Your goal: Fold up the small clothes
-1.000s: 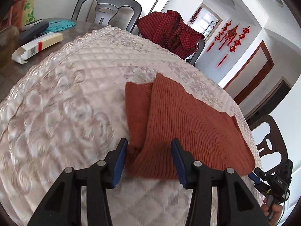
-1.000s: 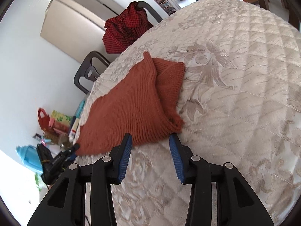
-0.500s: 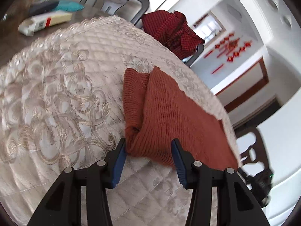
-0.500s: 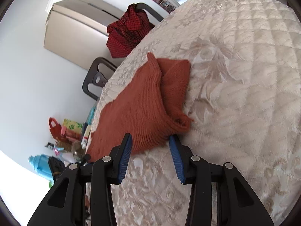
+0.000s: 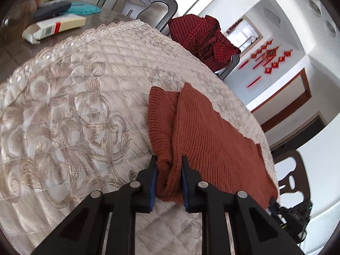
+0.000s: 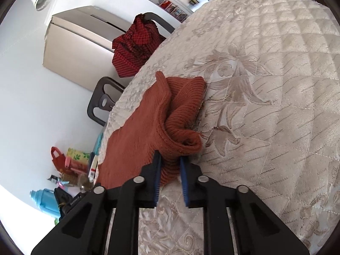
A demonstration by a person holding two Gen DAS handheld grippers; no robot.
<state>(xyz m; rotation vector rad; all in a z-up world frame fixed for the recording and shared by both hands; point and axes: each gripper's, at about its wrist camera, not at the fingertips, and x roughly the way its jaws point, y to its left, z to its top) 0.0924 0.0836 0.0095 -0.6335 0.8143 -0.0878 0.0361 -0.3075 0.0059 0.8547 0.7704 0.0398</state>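
A rust-orange knitted garment [image 5: 208, 136] lies partly folded on a cream quilted tablecloth [image 5: 70, 110]. My left gripper [image 5: 169, 161] has its jaws closing on the garment's near left corner, and the knit bunches between the blue pads. In the right wrist view the same garment [image 6: 136, 140] stretches away to the left. My right gripper [image 6: 170, 161] is closing on the near right corner, with a fold of knit pinched between its pads and a loose curl of fabric just beyond them.
A red-checked cloth [image 5: 201, 36] hangs over a dark chair [image 5: 136, 2] beyond the table. A white carton [image 5: 53, 27] and dark items lie on the bare tabletop far left. Another chair [image 5: 291, 174] stands at the right. Bags and a blue bottle [image 6: 42, 201] sit on the floor.
Both grippers' jaws have narrowed from wide apart to pinching the garment's near corners. The knit has bunched up between the pads on each side.
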